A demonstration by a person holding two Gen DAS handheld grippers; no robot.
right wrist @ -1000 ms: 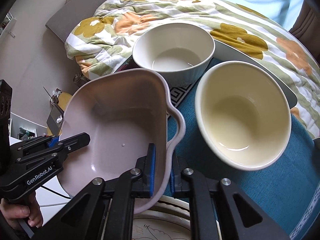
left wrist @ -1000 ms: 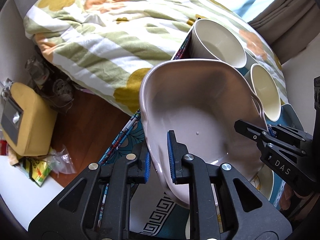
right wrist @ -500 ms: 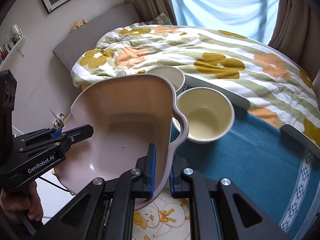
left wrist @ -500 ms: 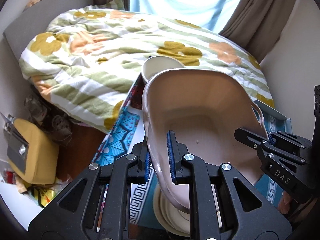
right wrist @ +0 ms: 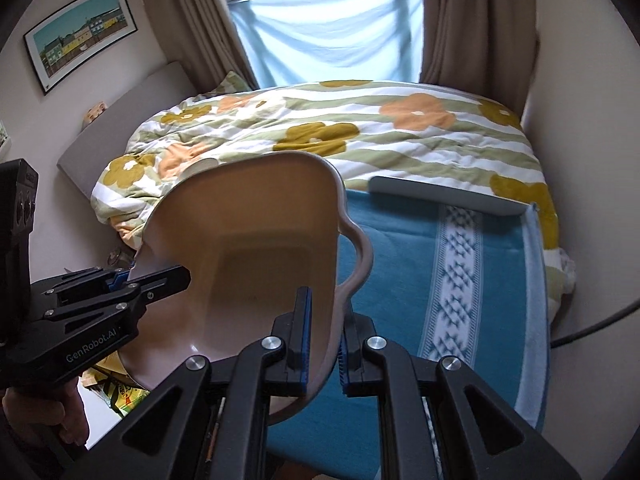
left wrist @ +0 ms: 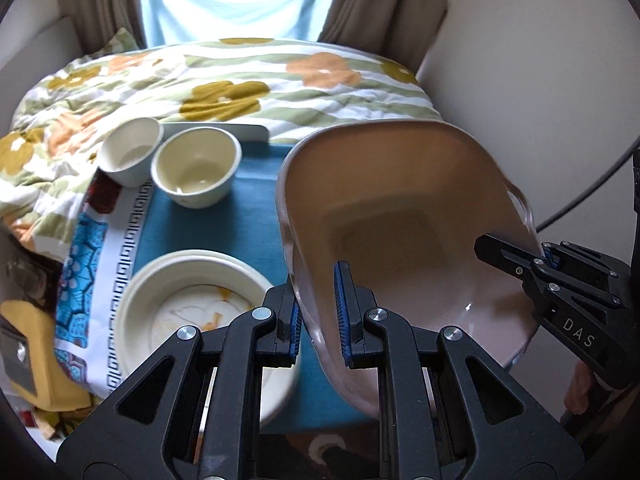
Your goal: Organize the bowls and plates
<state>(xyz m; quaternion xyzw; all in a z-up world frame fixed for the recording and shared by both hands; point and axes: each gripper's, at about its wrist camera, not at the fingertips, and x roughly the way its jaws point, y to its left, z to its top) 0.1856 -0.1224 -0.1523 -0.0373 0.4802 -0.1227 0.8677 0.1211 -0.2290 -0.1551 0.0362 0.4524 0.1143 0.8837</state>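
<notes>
Since a second ago the pink dish (left wrist: 400, 216) got lifted up and swung right, away from the two small bowls (left wrist: 196, 168). Left gripper (left wrist: 318, 312) and right gripper (right wrist: 323, 334) each pinch opposite rims, holding it tilted mid-air. Stacked plates (left wrist: 192, 312) sit left of the left gripper. Probably about midway; dish not set down yet.

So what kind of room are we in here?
Most likely a bedroom: a bed with a flowered duvet fills the view, under a curtained window, with a framed picture on the wall. The dishes sit on a cloth-covered table beside it.
</notes>
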